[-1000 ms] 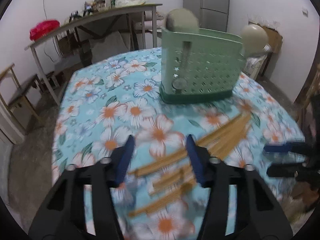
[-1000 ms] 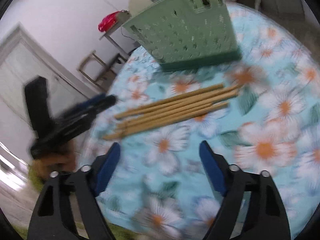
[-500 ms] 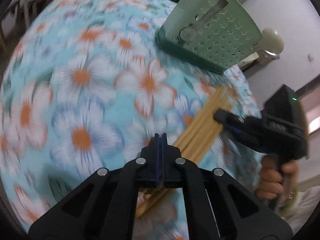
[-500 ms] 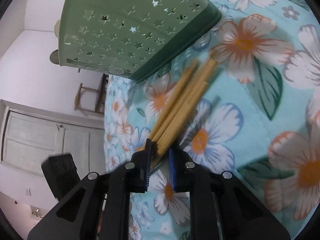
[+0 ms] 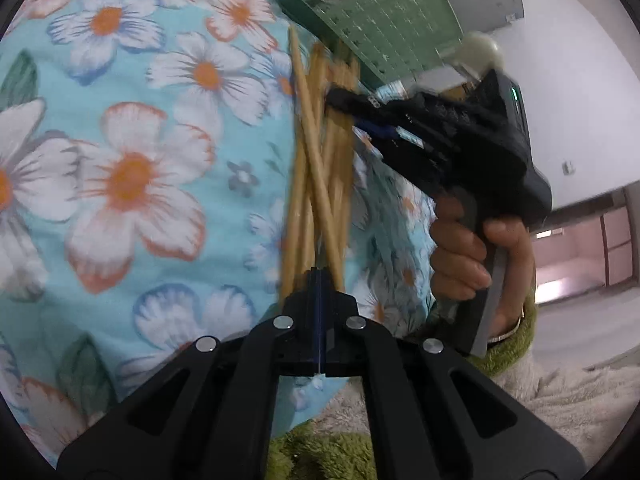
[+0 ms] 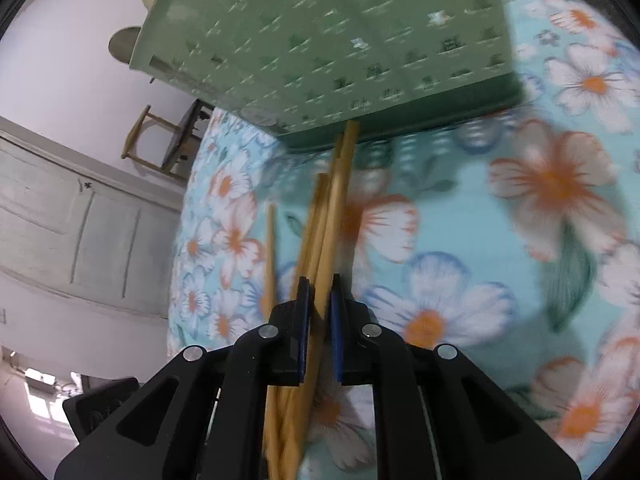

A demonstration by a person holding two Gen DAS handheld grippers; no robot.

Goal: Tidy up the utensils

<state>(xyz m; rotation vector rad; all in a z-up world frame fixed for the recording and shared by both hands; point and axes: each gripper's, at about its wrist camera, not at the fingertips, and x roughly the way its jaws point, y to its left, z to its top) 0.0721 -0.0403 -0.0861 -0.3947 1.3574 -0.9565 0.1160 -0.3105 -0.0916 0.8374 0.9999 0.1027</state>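
Observation:
A bundle of wooden chopsticks [image 5: 316, 152] lies on the flowered tablecloth, far ends against the foot of the green perforated basket [image 5: 384, 20]. My left gripper [image 5: 319, 276] is shut, its tips right over the bundle's near ends; whether it pinches a stick is hidden. From the right wrist view, my right gripper [image 6: 320, 300] has its jaws closing on the chopsticks [image 6: 332, 208], which run between the blue pads towards the basket [image 6: 340, 40]. A hand [image 5: 464, 248] holds that gripper at the bundle's far part.
Pale round utensil heads [image 5: 480, 50] stick out of the basket. The tablecloth [image 5: 132, 176] drops off near the green fuzzy sleeve [image 5: 512, 340]. Beyond the table stand a wooden chair [image 6: 160, 140] and a pale panelled door [image 6: 80, 220].
Both grippers went from open to closed. The left one rolled and sank to the bundle's near ends. The right one closed around the sticks, which now point at the basket.

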